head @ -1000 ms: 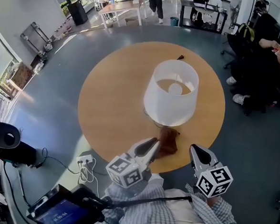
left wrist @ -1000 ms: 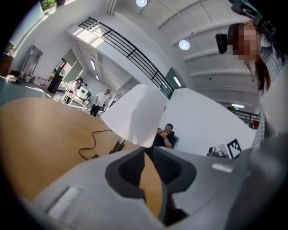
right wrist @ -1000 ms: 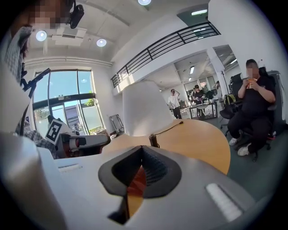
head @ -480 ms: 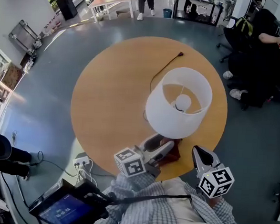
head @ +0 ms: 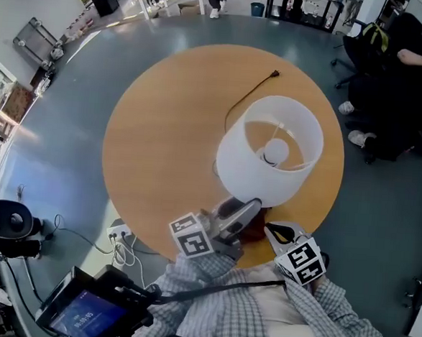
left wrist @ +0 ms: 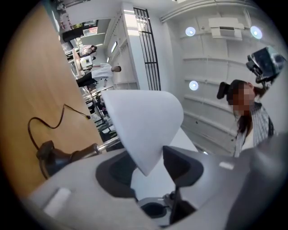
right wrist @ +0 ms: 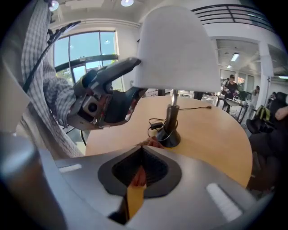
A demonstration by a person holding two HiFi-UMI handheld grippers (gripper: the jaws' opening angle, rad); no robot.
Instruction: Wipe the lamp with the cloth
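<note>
— Where is the lamp [head: 269,157] kept?
— Upright on the surface [head: 162,139]; its shade rim is straddled by the fingers of the left gripper [head: 255,203], lately closing yet apart; the cloth [head: 253,230] is seen by its base, at the closed fingers of the right gripper [head: 268,227].

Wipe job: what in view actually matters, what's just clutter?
Job: lamp; brown cloth beside its base; table under both.
Lying about: floor power strip; lit screen at lower left; seated person at right.
</note>
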